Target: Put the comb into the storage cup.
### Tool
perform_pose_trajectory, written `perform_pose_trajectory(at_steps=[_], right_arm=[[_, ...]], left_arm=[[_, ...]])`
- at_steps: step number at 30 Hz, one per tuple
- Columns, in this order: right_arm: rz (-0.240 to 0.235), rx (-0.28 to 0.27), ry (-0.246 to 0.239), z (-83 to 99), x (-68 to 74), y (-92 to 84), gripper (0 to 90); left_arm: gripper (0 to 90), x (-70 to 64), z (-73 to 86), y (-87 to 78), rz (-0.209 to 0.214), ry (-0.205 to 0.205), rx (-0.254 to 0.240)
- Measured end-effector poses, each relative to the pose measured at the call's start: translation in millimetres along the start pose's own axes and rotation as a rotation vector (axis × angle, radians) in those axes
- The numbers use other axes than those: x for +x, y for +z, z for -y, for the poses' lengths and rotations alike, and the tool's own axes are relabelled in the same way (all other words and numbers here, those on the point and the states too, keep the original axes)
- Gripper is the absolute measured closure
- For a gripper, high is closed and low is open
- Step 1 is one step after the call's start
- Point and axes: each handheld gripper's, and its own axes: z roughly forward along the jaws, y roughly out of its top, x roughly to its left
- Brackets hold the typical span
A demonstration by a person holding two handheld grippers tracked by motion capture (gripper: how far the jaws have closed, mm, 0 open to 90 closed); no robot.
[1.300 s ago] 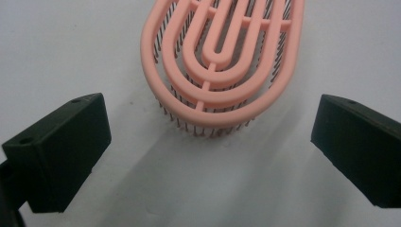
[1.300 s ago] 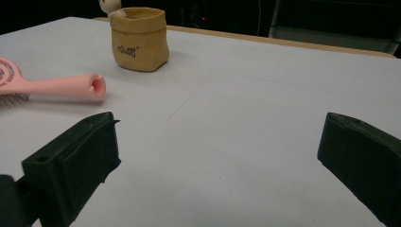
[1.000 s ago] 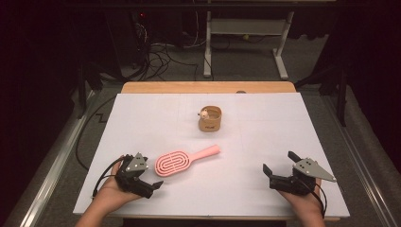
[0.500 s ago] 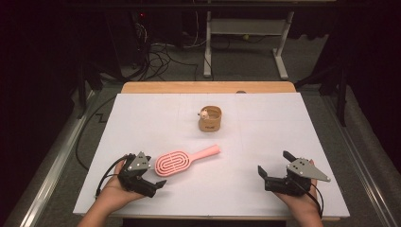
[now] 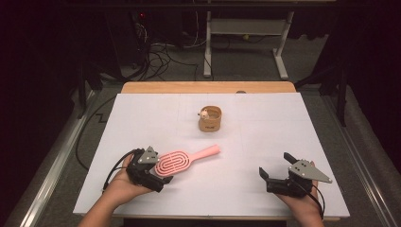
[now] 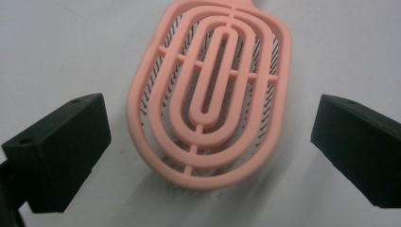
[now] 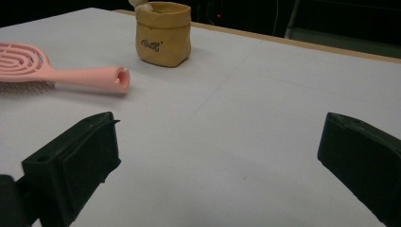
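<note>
Since a second ago, I see my left gripper [image 5: 163, 172] has edged forward so its spread jaws now sit either side of the rounded head of the pink hairbrush [image 5: 182, 160], and my right gripper [image 5: 274, 171] has slid a little left along the near edge. From the left gripper view, the brush [image 6: 210, 94] lies bristles down between the two black jaws with a clear gap on each side, so nothing is gripped. It rests flat on the white table [image 5: 265, 137], its handle pointing away and to the right toward the small tan pouch [image 5: 210, 118]. My right gripper is also wide open and empty, low over bare table, well apart from the brush.
</note>
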Motion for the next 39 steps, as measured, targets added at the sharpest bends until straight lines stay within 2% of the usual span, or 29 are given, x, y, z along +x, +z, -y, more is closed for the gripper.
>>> perform_pose_trajectory(at_steps=[3,7,13,19,23,26,29,34,39], right_arm=[[-0.007,0.002,-0.001,0.2,0.5,0.6,0.3],[-0.014,0.005,-0.007,0.5,2.1,2.0,0.3],[-0.012,0.003,-0.006,-0.2,3.2,0.9,0.3],[-0.012,0.004,-0.001,0.3,3.0,0.3,0.3],[-0.013,0.004,0.001,0.3,3.1,-0.2,0.3],[-0.013,0.004,0.001,0.3,3.0,0.1,0.3],[-0.013,0.002,-0.001,0.1,2.9,-0.1,0.3],[-0.019,0.010,-0.001,0.9,2.5,1.5,0.3],[-0.014,0.004,0.000,0.4,2.0,-0.1,0.3]], left_arm=[[0.0,3.6,-2.7,2.2,0.025,-0.004,-0.008],[0.0,6.9,-6.5,-0.8,0.059,-0.019,-0.052],[0.0,11.5,-14.7,-5.0,0.077,0.012,-0.060],[0.0,12.2,-24.9,-9.5,0.085,0.047,-0.039],[0.0,15.2,-29.5,-12.2,0.102,0.034,-0.052],[0.0,18.8,-33.0,-14.2,0.101,0.031,-0.029],[0.0,20.9,-34.7,-18.2,0.103,0.016,-0.050],[0.0,18.0,-34.7,-9.1,0.115,0.038,-0.006],[0.0,16.9,-36.5,-4.9,0.114,0.039,-0.020]])
